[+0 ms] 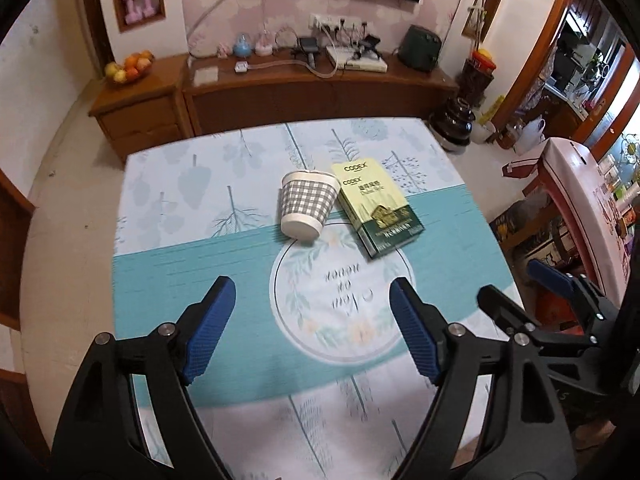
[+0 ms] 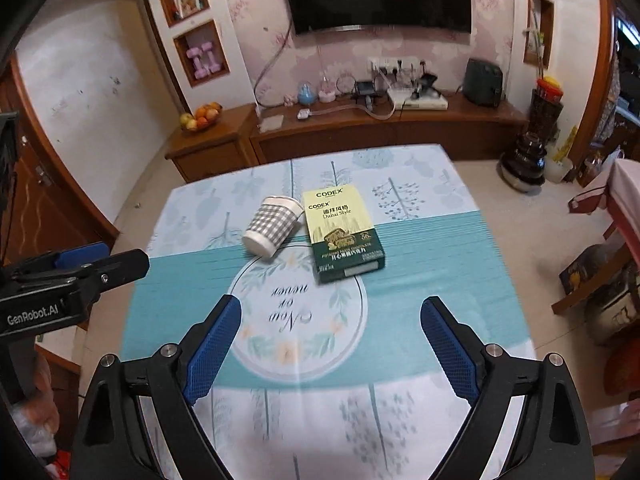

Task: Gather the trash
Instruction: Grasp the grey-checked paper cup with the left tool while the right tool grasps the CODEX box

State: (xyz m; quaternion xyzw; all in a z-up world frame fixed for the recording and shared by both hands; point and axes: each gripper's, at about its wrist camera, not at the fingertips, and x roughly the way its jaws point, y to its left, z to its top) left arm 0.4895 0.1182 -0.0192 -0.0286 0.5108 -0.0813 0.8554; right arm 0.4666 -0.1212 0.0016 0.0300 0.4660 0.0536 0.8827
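Note:
A grey-checked paper cup (image 1: 307, 205) lies on its side on the table, its base toward me; it also shows in the right wrist view (image 2: 273, 225). A yellow and green CODEX box (image 1: 375, 208) lies flat just right of the cup, touching it at the rim; it also shows in the right wrist view (image 2: 340, 232). My left gripper (image 1: 314, 292) is open and empty, above the table short of both. My right gripper (image 2: 331, 312) is open and empty, also short of them. The right gripper shows at the right edge of the left wrist view (image 1: 516, 284).
The table has a blue and white patterned cloth (image 1: 224, 264). A wooden cabinet (image 1: 312, 92) with a fruit bowl (image 1: 128, 68) and electronics stands behind it. A dark jar (image 1: 456, 120) stands on the floor at the far right. A pink unit (image 1: 584, 200) stands to the right.

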